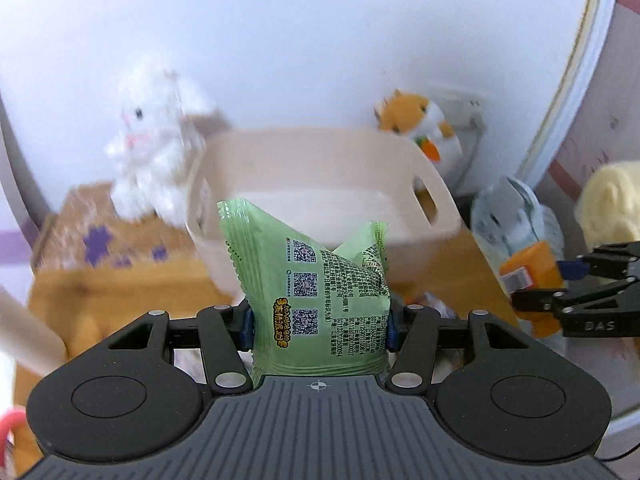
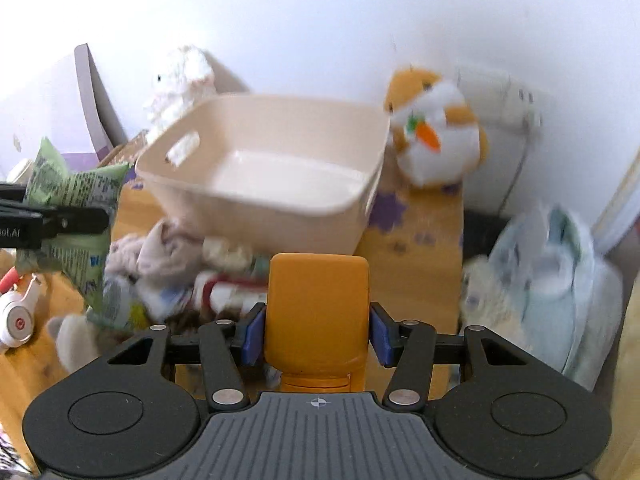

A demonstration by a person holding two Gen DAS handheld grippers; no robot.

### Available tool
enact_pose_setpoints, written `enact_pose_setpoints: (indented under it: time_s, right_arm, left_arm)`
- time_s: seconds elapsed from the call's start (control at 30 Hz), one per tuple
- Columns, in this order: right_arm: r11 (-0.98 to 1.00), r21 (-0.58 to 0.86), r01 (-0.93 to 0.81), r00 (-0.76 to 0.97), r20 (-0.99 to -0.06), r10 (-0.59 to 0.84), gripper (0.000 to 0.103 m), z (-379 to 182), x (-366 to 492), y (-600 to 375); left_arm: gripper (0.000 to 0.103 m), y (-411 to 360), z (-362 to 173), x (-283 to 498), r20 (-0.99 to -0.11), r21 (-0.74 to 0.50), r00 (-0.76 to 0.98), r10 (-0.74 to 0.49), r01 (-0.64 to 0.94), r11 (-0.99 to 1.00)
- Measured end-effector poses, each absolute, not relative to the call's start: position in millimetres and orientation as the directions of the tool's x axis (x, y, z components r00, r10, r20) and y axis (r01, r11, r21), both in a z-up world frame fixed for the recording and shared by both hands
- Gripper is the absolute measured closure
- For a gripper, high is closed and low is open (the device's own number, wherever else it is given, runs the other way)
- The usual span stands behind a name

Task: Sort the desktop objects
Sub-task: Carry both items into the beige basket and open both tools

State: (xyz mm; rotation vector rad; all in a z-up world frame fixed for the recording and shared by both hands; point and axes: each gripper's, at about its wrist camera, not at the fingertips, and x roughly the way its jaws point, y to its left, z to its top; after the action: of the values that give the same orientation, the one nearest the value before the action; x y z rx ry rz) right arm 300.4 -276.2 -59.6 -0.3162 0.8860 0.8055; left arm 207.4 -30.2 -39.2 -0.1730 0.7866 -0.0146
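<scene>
My left gripper [image 1: 319,326] is shut on a green snack packet [image 1: 312,292], which stands upright between the blue pads, in front of a beige plastic basket [image 1: 320,160]. My right gripper [image 2: 316,338] is shut on an orange bottle [image 2: 318,312], cap toward the camera. In the left wrist view the right gripper [image 1: 560,284] shows at the right edge with the orange bottle [image 1: 530,270]. In the right wrist view the left gripper's fingers [image 2: 52,220] show at the left edge, holding the green packet [image 2: 76,216]. The basket [image 2: 360,184] looks empty and sits tilted on the wooden desk [image 2: 416,280].
A white plush rabbit [image 1: 148,140] stands behind the basket on the left, an orange and white plush [image 2: 436,132] on the right. Crumpled cloths and packets [image 2: 188,272] lie before the basket. White headphones [image 2: 18,320] lie at the left, a pale blue bag [image 2: 560,288] at the right.
</scene>
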Motion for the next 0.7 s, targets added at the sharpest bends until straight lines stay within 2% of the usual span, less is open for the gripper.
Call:
enact_pose_setpoints:
  time_s: [0.2,0.33,0.43,0.7]
  right_arm:
    - [0.646,0.011,-0.763,0.429,-0.739,0.519,0.053,-41.2,332.2,-252.0]
    - [0.649,0.009,-0.761,0.451,-0.713,0.538,0.053,-35.7,355.9,-231.0]
    - [0.657,0.021,-0.753,0.461,-0.696,0.551,0.053,-34.0,371.1,-215.7]
    - [0.679,0.049,-0.733,0.446,-0.719,0.533,0.053,-61.7,408.3,-169.4]
  left_arm:
    - [0.047,-22.5,-20.7,239.5,-0.656,-0.105,0.754,-0.028,-0.054,0.993]
    - [0.047,-18.8,-18.0,268.1,-0.646,-0.081,0.763,-0.002,-0.066,0.994]
    - [0.047,-25.8,-22.3,289.7,-0.631,-0.018,0.774,0.043,-0.069,0.997]
    - [0.047,-31.2,-60.8,354.9,-0.719,-0.017,0.689,0.095,-0.154,0.988]
